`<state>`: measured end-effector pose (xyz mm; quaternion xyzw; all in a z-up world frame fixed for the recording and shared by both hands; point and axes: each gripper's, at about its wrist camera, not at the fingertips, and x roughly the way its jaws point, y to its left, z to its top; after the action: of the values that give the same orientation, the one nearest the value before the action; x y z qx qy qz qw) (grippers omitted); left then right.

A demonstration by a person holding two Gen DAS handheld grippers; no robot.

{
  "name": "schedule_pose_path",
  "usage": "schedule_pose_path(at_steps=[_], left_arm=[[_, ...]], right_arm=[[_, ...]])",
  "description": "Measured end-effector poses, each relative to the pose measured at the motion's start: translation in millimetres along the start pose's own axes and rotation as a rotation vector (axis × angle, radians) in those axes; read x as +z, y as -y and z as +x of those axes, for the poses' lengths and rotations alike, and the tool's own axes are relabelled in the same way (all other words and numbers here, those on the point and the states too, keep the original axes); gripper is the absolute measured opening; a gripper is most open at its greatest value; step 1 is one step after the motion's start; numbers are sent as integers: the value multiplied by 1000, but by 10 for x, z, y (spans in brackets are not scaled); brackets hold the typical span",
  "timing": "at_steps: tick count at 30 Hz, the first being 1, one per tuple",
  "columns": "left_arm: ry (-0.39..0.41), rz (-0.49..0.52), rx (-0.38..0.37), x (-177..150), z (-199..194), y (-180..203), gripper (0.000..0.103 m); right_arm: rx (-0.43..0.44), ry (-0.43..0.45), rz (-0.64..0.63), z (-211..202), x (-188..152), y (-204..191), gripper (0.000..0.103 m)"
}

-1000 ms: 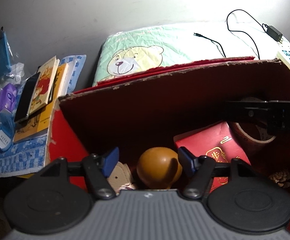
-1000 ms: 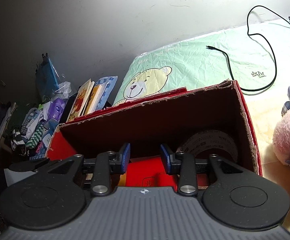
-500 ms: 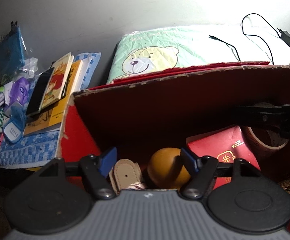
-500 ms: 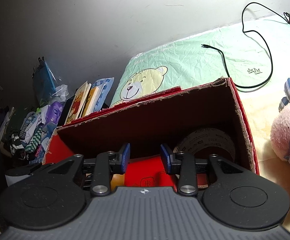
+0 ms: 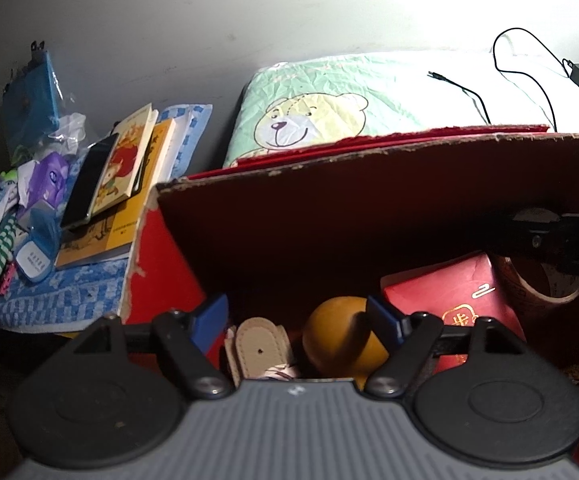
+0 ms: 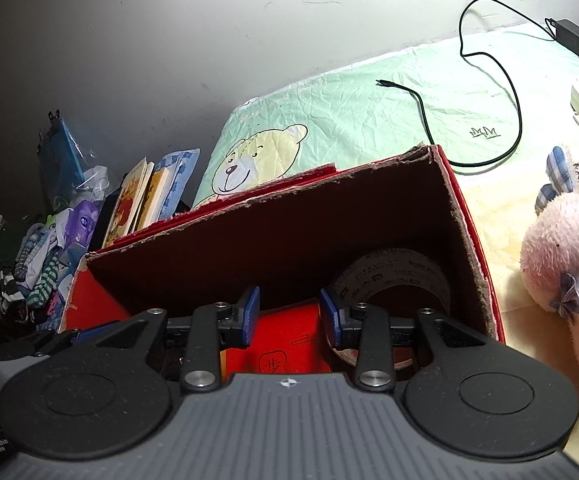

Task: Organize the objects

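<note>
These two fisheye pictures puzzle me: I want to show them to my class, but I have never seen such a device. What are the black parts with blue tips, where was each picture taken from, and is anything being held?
No robot is here: a person holds a hand-held gripper in each hand, each with a camera looking forward along its two fingers. The black arms with blue pads are those fingers.

One picture comes from the left gripper, the other from the right gripper. Both are open, hold nothing, and point into a red cardboard box.

In the box lie an orange ball, a red packet with gold print, a roll of tape and a beige leather piece.

The box sits on a bedsheet with a bear print. A black cable lies on it, a pink plush toy sits right of the box, and books are stacked on the left.
</note>
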<state>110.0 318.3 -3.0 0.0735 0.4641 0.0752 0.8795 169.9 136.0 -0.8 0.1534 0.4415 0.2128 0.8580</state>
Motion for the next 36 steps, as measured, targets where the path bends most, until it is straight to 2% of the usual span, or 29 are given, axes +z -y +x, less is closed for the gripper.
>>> schedule_pose_path(at_steps=[5, 30, 36], left_arm=[[0, 0, -7, 0, -2, -8, 83], [-9, -9, -7, 13, 10, -10, 85], [-22, 3, -24, 19, 31, -10, 90]], right_arm=[[1, -35, -7, 46, 10, -7, 37], [19, -18, -10, 26, 62, 14, 37], [18, -19, -11, 36, 59, 15, 37]])
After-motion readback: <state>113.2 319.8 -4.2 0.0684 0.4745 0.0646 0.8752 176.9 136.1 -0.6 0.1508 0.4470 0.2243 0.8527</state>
